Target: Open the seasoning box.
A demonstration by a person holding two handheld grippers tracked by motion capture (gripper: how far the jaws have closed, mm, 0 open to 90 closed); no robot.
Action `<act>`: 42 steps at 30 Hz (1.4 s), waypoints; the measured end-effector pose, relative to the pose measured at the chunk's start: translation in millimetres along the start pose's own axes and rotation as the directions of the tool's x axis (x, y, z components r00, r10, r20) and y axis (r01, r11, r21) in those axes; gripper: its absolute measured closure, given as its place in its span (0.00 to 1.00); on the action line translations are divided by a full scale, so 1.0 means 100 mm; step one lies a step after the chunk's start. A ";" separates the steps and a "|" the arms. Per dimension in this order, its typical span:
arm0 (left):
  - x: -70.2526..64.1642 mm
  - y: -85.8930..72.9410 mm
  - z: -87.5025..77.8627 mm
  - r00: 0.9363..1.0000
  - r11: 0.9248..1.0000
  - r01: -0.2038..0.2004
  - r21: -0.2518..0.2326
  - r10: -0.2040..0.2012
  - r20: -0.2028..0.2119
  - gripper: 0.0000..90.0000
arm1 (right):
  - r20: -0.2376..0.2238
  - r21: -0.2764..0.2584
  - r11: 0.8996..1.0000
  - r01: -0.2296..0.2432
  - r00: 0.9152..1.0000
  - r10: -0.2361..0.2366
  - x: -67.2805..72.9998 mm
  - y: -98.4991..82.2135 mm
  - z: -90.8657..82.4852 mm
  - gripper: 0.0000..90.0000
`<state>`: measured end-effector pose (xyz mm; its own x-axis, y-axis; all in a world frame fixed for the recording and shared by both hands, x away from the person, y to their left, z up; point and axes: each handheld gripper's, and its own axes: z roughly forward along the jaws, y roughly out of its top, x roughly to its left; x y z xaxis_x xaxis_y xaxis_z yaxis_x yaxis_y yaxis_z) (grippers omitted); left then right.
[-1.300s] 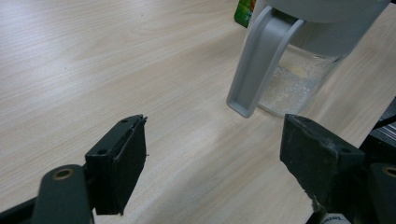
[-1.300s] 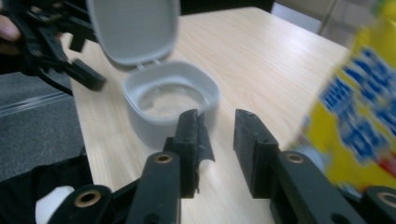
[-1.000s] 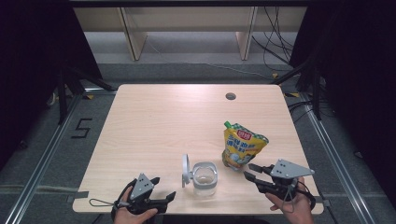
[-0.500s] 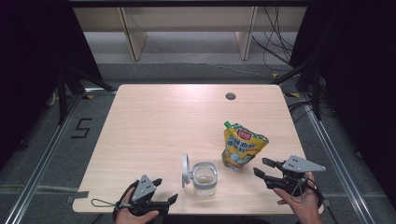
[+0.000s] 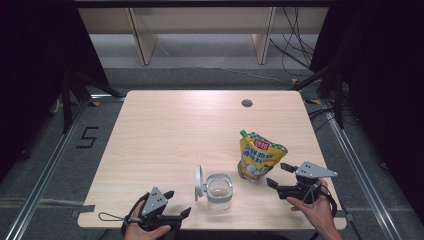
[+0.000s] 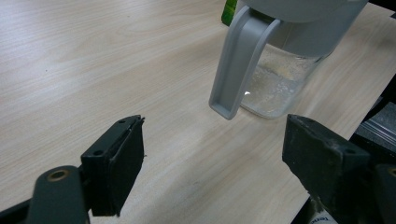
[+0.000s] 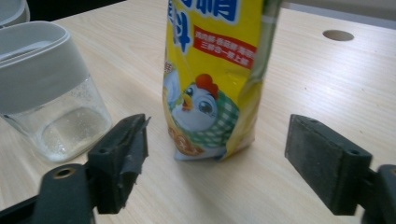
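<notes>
Right gripper [image 5: 276, 175] sits at the near right of the surface [image 5: 175, 130], w/ jaws spread wide; they've just been opening, nothing between them. It points at the yellow stand-up pouch [image 5: 259, 156], which stands upright just beyond the jaw tips, apart from them. In the right gripper view [image 7: 215, 154] the pouch [image 7: 212, 79] shows a cartoon chicken w/ green check pattern, red label band & blue lettering up top; its base rests on the wood, centred ahead of the two black pads, no contact. High view also shows a green cap corner at the pouch's top left. Left of the pouch, near but not touching, stands a clear jar [image 5: 219, 190] w/ grey collar & grey flip lid [image 5: 199, 182] hinged open to its left side; some pale powder residue in the bottom, seen in the right gripper view too [image 7: 51, 93]. Left gripper [image 5: 180, 204] is low at the near left edge, held in the person's hand, jaws spread apart & empty, aimed toward the jar. In the left gripper view [image 6: 212, 158] the jar [image 6: 285, 74] is ahead & up right, w/ the open grey lid [image 6: 240, 60] hanging down its near side, well clear of both pads. Round cable hole [image 5: 246, 103] in the surface at the far right.
</notes>
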<state>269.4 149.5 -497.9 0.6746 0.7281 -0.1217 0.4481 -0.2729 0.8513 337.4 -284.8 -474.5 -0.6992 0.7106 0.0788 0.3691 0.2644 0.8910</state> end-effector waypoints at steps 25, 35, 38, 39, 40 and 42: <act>0.00 0.00 0.00 1.000 1.000 0.002 0.005 -0.002 -0.009 0.23 | -0.060 -0.077 0.997 0.000 0.998 -0.005 -0.14 0.04 0.47 0.24; 0.00 0.00 0.00 1.000 1.000 0.003 0.001 -0.003 -0.004 0.23 | -0.032 -0.097 0.995 -0.005 0.999 0.002 -0.13 0.04 0.52 0.36; 0.00 0.00 0.00 1.000 1.000 0.002 0.002 -0.002 -0.003 0.23 | -0.038 -0.108 0.993 -0.037 0.999 0.034 -0.11 0.04 0.54 0.37; 0.00 0.00 0.00 1.000 1.000 0.002 0.002 -0.002 -0.003 0.23 | -0.034 -0.093 0.994 -0.055 0.998 0.052 -0.09 0.05 0.53 0.37; 0.00 0.00 0.00 1.000 1.000 0.000 0.004 0.000 -0.002 0.23 | -0.032 -0.107 0.992 -0.064 0.998 0.061 -0.08 0.05 0.54 0.38; 0.00 0.00 0.00 1.000 1.000 0.001 0.005 -0.001 -0.006 0.23 | -0.006 -0.114 0.993 -0.040 0.999 0.040 -0.08 0.05 0.54 0.39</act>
<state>269.1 149.5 -497.8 0.6707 0.7320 -0.1196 0.4519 -0.2754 0.8485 377.7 -254.1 -494.7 -0.6878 0.7164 0.1167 0.3244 0.1595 0.9324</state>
